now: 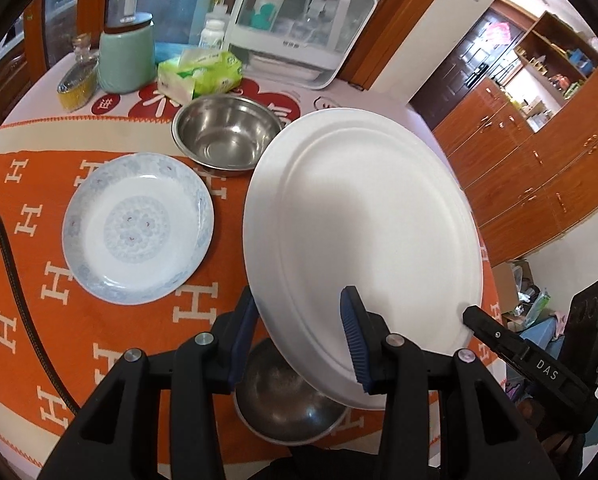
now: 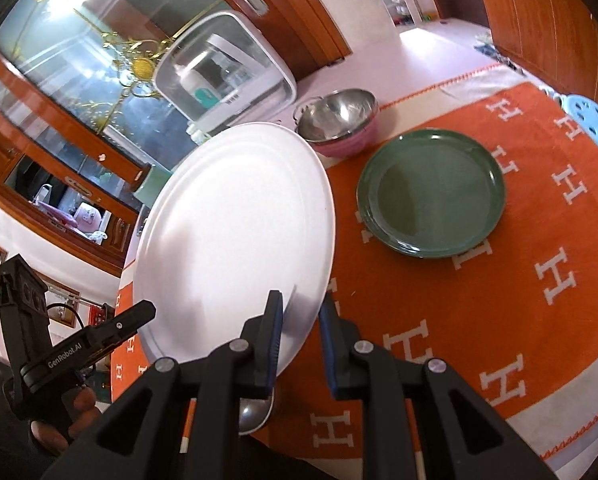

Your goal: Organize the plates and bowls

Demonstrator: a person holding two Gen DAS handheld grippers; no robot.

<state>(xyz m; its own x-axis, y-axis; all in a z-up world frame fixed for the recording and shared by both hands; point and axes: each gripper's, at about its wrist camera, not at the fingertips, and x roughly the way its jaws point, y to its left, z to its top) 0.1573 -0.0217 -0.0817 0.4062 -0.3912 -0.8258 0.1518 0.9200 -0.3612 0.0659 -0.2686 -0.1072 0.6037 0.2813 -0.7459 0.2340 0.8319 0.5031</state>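
A large white plate (image 1: 363,240) hangs tilted above the table, held at its rim from both sides. My left gripper (image 1: 303,340) straddles its near-left rim, one finger below and one above. My right gripper (image 2: 299,344) straddles the plate (image 2: 235,240) at its near-right rim. Under the plate sits a steel bowl (image 1: 283,400). A blue-patterned white plate (image 1: 137,228) lies to the left, a second steel bowl (image 1: 225,134) behind it. A green plate (image 2: 431,192) and a pink-sided steel bowl (image 2: 339,120) lie to the right.
An orange cloth with white H marks (image 1: 99,340) covers the table. At the back stand a white dish cabinet (image 1: 299,28), a tissue pack (image 1: 199,72), a green jar (image 1: 125,60) and a yellow tin (image 1: 75,84). A blue stool (image 2: 591,124) stands at the right.
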